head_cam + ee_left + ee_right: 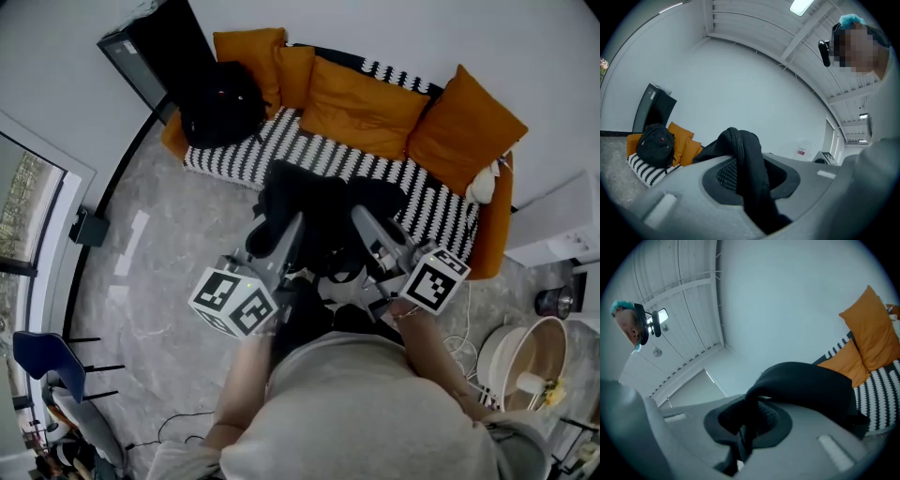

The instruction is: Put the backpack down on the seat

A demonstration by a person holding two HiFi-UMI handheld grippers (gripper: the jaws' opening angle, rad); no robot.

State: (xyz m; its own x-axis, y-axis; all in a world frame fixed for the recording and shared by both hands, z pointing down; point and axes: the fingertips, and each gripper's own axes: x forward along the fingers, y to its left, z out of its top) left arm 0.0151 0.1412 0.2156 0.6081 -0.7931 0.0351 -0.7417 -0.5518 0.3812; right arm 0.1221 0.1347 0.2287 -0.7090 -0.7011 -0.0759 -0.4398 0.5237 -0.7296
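Observation:
A black backpack (323,220) hangs in the air in front of the sofa, over the front edge of its black-and-white striped seat (281,145). My left gripper (286,234) is shut on a zippered fold of the backpack (740,150), which runs down between the jaws of that gripper (752,192). My right gripper (367,225) grips the bag's other side. In the right gripper view, a black strap of the backpack (806,380) is pinched between the jaws of that gripper (743,434). The seat (886,390) lies beyond.
A second black backpack (222,103) rests on the sofa's left end against orange cushions (361,108). A tall black unit (155,52) stands behind it. A white cabinet (562,225) and a round bin (525,361) are at the right, a blue chair (47,361) at the lower left.

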